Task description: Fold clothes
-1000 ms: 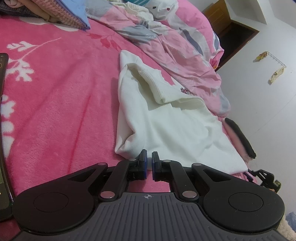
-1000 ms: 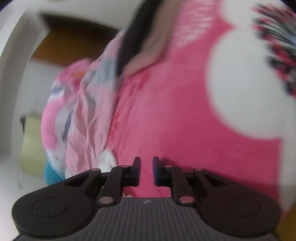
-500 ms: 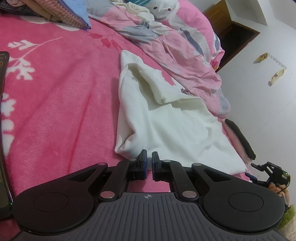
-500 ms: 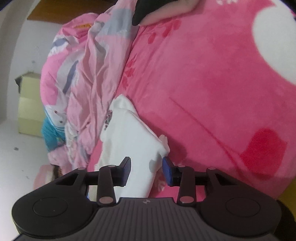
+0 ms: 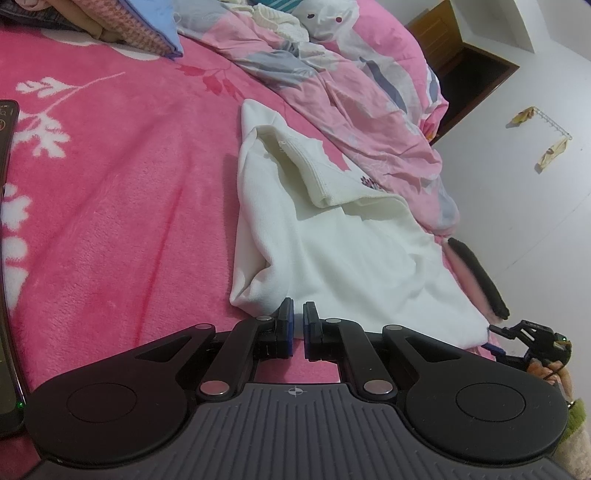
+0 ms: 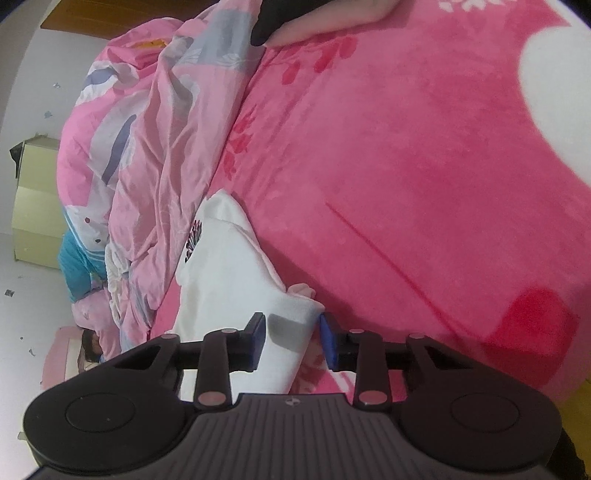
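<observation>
A white garment (image 5: 332,251) lies partly folded on the pink blanket (image 5: 110,206), one sleeve turned back over its body. My left gripper (image 5: 298,314) is shut just short of the garment's near left corner, with nothing visible between its pads. My right gripper (image 6: 291,332) straddles the near right corner of the white garment (image 6: 229,266). Its jaws are closing and the cloth sits between them, brushing the right pad (image 6: 328,343) while a gap remains at the left pad. In the left wrist view the right gripper (image 5: 495,334) shows at that corner.
A crumpled pink patterned duvet (image 5: 351,92) lies along the garment's far side. Folded clothes (image 5: 140,29) are stacked at the back left. A dark phone (image 5: 5,147) lies at the left edge. A black and pink item (image 5: 476,277) hangs at the bed's edge.
The right gripper swung from the bare pink blanket to the garment's corner, opened wide around it, then narrowed. In the left wrist view it reached the near right corner. The left gripper stayed put.
</observation>
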A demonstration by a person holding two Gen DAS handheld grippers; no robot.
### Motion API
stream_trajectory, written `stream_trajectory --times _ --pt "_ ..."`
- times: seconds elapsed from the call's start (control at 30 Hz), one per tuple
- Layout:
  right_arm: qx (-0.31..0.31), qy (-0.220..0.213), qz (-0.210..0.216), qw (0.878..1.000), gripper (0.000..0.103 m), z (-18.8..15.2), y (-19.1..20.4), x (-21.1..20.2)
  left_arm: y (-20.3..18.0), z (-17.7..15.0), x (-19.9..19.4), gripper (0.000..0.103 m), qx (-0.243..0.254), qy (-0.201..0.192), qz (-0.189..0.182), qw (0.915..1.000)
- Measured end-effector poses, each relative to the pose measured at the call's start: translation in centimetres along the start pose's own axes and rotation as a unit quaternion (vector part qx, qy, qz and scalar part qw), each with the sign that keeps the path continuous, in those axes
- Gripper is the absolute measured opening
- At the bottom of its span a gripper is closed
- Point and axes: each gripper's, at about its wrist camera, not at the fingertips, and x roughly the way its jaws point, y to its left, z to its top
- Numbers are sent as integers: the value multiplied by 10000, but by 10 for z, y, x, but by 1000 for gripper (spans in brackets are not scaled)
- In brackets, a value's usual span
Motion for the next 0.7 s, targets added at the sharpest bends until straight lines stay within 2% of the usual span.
stream_trajectory --times 0.1,0.2,0.3,0.4,0.47,0.53,0.6,0.67,0.7 --pt "-59 -99 107 9999 9 1 0 1 1 0 0 5 -2 1 -6 10000" --pt "-585 -413 599 9956 6 -8 11 -14 1 0 0 6 1 -1 -5 10000" --pt "-1019 -700 622 9904 5 -19 14 -24 1 0 -1 6 15 -1 -1 10000" --pt "-500 -502 -51 9975 5 -15 -18 -1 2 0 0 6 11 1 -4 10000" --pt "-24 -429 151 9990 6 -11 -39 7 2 0 -1 6 13 3 -4 10000" --pt "1 -455 310 9985 12 -10 -37 -1 2 1 0 6 26 3 0 10000" --pt "-184 -723 155 9971 21 -10 -29 -16 3 1 0 6 21 3 1 10000" --pt "-436 -1142 -103 9924 21 -11 -19 -32 3 1 0 6 18 6 -4 10000" --pt "-577 -1259 -69 9903 21 -12 -14 -37 3 1 1 6 18 7 -5 10000"
